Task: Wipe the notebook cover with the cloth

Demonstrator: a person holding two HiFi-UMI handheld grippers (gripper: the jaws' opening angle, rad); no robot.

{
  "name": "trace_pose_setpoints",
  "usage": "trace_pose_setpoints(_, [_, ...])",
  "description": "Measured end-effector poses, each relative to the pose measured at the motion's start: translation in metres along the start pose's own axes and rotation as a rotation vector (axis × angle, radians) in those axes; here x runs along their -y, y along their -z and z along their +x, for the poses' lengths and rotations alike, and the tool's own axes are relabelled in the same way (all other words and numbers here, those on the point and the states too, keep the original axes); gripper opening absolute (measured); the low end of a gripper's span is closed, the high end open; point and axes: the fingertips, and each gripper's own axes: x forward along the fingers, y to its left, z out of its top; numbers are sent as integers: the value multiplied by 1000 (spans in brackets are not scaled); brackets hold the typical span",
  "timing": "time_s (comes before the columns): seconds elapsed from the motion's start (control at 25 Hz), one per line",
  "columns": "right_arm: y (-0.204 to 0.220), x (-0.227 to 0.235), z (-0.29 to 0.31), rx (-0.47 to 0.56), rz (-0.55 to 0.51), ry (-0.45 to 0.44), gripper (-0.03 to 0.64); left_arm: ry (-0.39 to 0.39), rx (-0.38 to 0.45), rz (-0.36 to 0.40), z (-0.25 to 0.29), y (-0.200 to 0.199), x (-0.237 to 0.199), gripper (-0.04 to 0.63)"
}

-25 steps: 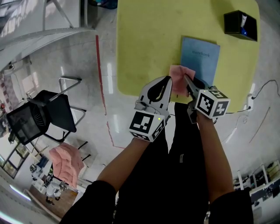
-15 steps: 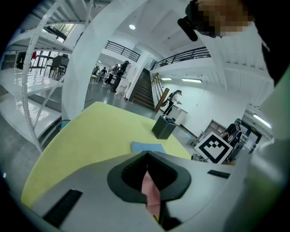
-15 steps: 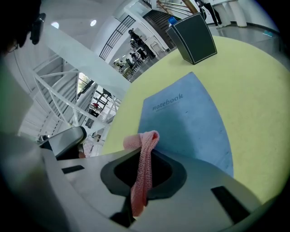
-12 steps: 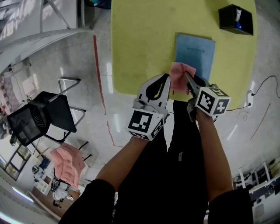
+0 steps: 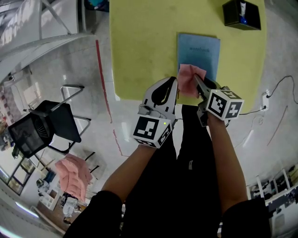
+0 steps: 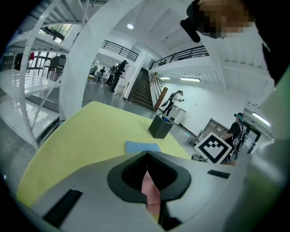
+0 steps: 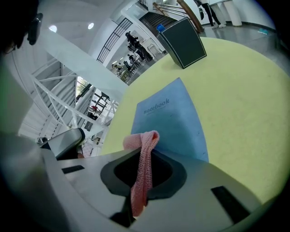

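A blue notebook point(image 5: 200, 49) lies flat on the yellow table point(image 5: 139, 46), near its front edge. A pink cloth point(image 5: 190, 80) hangs over the notebook's near left corner. My right gripper point(image 5: 196, 78) is shut on the cloth, which sticks out past its tips in the right gripper view point(image 7: 142, 149), just short of the notebook point(image 7: 170, 120). My left gripper point(image 5: 175, 81) sits close beside it on the left, jaws shut, with a pink strip of cloth point(image 6: 149, 190) between them. The notebook point(image 6: 140, 146) shows just beyond the tips.
A black box point(image 5: 240, 14) holding small items stands at the table's far right corner. Left of the table on the floor are a black chair point(image 5: 42, 123), a red floor line and a pink bundle point(image 5: 72, 169). A cable point(image 5: 279, 88) runs on the right.
Both grippers have carried the cloth forward over the table edge. The cloth now overlaps the notebook's near corner.
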Motion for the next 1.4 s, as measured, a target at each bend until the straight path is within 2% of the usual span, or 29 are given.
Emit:
trace_pose_setpoints(0.36, [-3,7,-9,-8,7,3,40,6,-4,9,12,-2,17,15])
trace_pose_setpoints(0.64, [-7,20,-18,-29,-67,40,40,17,-9,19,24,-5,30,15])
trace_pose_setpoints(1.4, [-13,39,-37,-33,-77,31,40,43,-14,31,49,-6,63,15])
